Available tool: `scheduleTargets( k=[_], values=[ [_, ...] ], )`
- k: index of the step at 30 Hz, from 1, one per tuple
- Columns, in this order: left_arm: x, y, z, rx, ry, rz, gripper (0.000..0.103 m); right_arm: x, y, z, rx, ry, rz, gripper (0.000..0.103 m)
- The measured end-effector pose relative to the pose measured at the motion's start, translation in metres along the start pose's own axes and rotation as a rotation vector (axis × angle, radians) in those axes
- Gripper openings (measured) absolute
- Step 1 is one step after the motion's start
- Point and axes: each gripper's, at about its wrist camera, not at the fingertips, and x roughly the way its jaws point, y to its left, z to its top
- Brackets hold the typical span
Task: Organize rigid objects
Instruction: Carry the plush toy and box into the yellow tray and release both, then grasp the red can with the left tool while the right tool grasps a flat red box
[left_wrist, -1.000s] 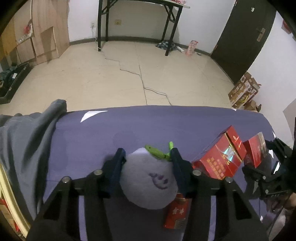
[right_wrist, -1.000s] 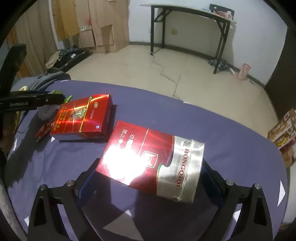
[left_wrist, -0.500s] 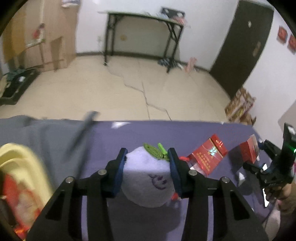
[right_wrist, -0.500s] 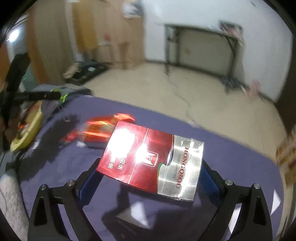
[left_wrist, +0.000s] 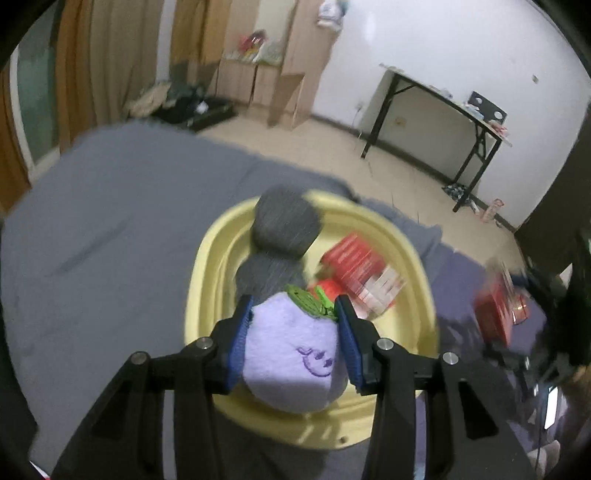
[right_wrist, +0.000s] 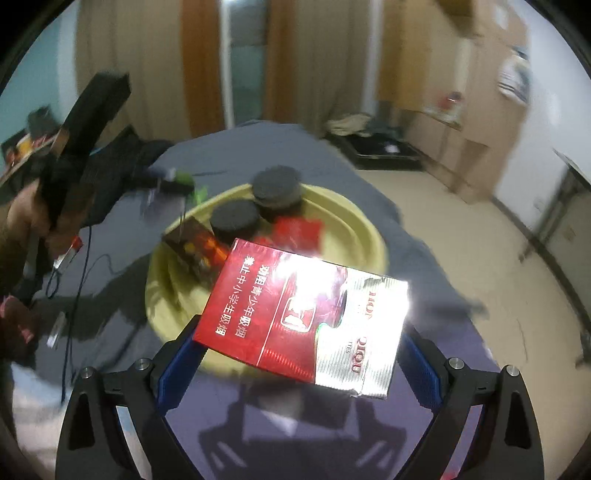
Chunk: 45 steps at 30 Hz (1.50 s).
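1. Room: beige floor, white wall, black folding desk (left_wrist: 443, 99) at 2 o'clock in the left wrist view; work surface is a bed or table under grey-purple cloth (left_wrist: 110, 221).
2. Far left of the right wrist view – a hand (right_wrist: 40, 218) carries the left gripper (left_wrist: 293, 314), blurred, at 9 o'clock.
3. Left gripper: blue pads pinching a purple plush toy (left_wrist: 291, 350) with green leaves and a stitched face – squeezed from both sides.
4. Change: a second ago the plush hung over bare purple cloth beside loose red packs; now it sits right above the yellow basin (left_wrist: 424, 295), centre frame.
5. Basin contents: two dark grey round lids or jars (left_wrist: 284, 225) at 12 o'clock, red cigarette packs (left_wrist: 362, 273) at 1 o'clock. Exact count unclear, blur.
6. Right gripper (right_wrist: 299, 354): fingers spread wide but clamped on the ends of a red-and-silver cigarette carton (right_wrist: 295, 314), held flat.
7. Change: carton was over the cloth near another pack; now it is at the basin's near rim, about 6 o'clock of it.
8. Meaning: both items have arrived at the drop spot – release into the basin looks like the next step, judged only.
9. Risk: plush is soft, may cling to pads; the carton is wide and could catch the rim.
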Motion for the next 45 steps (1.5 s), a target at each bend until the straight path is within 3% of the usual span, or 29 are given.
scheduleTargets(
  k=[5,11,16,17,19,21,23,26,29,32,35,39,45],
  values=[
    [0.035,0.012,-0.008,-0.026,0.041,-0.080,0.046,0.071,0.001,0.044,0.024,0.102,0.012,0.096],
    [0.042,0.016,-0.010,-0.036,0.032,-0.107,0.048,0.110,0.009,0.061,0.006,0.151,-0.010,0.096],
    [0.039,0.014,-0.010,-0.019,0.022,-0.100,0.051,0.144,0.007,0.056,0.013,0.187,-0.025,0.097],
    [0.041,0.013,-0.008,-0.021,0.017,-0.095,0.057,0.145,0.007,0.055,0.018,0.188,-0.028,0.097],
    [0.038,0.013,-0.007,-0.029,0.012,-0.064,0.091,0.147,0.006,0.054,0.042,0.180,-0.010,0.101],
    [0.028,0.010,-0.005,-0.043,-0.040,-0.051,0.101,0.133,0.002,0.053,0.066,0.147,0.002,0.103],
    [0.015,-0.001,-0.001,-0.028,-0.094,-0.050,0.103,0.108,-0.003,0.048,0.089,0.126,-0.017,0.102],
    [-0.002,-0.038,0.011,0.024,-0.144,-0.086,0.103,0.045,-0.029,0.024,0.142,0.064,-0.072,0.102],
    [0.004,-0.091,0.019,0.101,-0.132,-0.146,0.103,-0.012,-0.064,-0.008,0.234,0.026,-0.167,0.103],
    [0.036,-0.152,0.019,0.158,-0.019,-0.228,0.103,-0.072,-0.104,-0.057,0.339,-0.012,-0.332,0.103],
    [0.073,-0.221,0.011,0.276,0.103,-0.252,0.103,-0.108,-0.136,-0.120,0.453,0.046,-0.455,0.103],
    [0.117,-0.303,-0.018,0.423,0.249,-0.295,0.103,-0.111,-0.150,-0.182,0.562,0.111,-0.444,0.103],
    [0.146,-0.369,-0.048,0.619,0.287,-0.269,0.102,-0.097,-0.153,-0.209,0.655,0.103,-0.376,0.102]
  ],
)
